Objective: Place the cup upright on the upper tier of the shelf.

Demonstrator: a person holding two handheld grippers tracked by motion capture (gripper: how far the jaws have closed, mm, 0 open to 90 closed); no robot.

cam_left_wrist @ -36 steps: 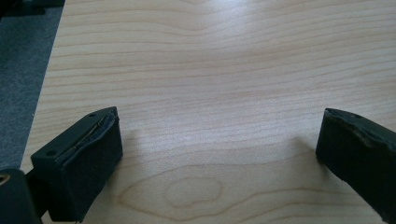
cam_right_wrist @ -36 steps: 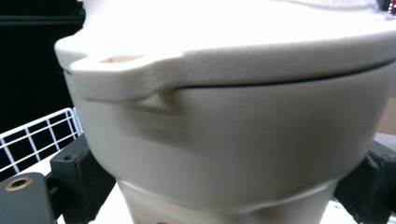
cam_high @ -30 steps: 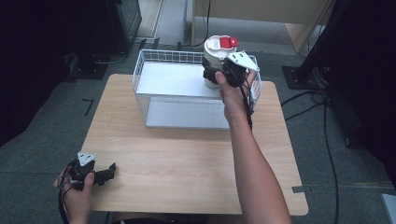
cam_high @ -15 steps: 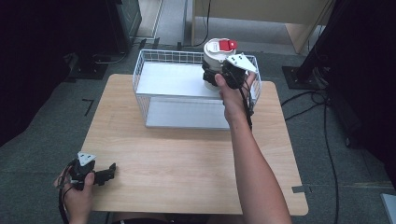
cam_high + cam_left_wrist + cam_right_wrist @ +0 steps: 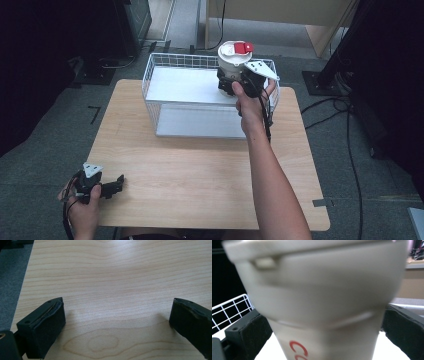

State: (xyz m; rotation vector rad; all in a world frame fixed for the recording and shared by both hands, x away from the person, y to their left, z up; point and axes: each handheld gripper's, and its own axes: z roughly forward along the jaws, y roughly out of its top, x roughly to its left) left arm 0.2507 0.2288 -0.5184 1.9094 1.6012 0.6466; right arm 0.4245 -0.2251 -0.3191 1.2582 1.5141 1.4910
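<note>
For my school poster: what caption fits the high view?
Right gripper holds a white cup above a wire basket; left gripper rests open.

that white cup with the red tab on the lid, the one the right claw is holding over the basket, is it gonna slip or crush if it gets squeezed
The white cup tapers downward, so it would probably wedge against the right claw rather than slip through. Its smooth, thin-looking wall may dent under hard squeezing. Tall with a wide lid, it could tip easily when set in the wire basket.
</note>
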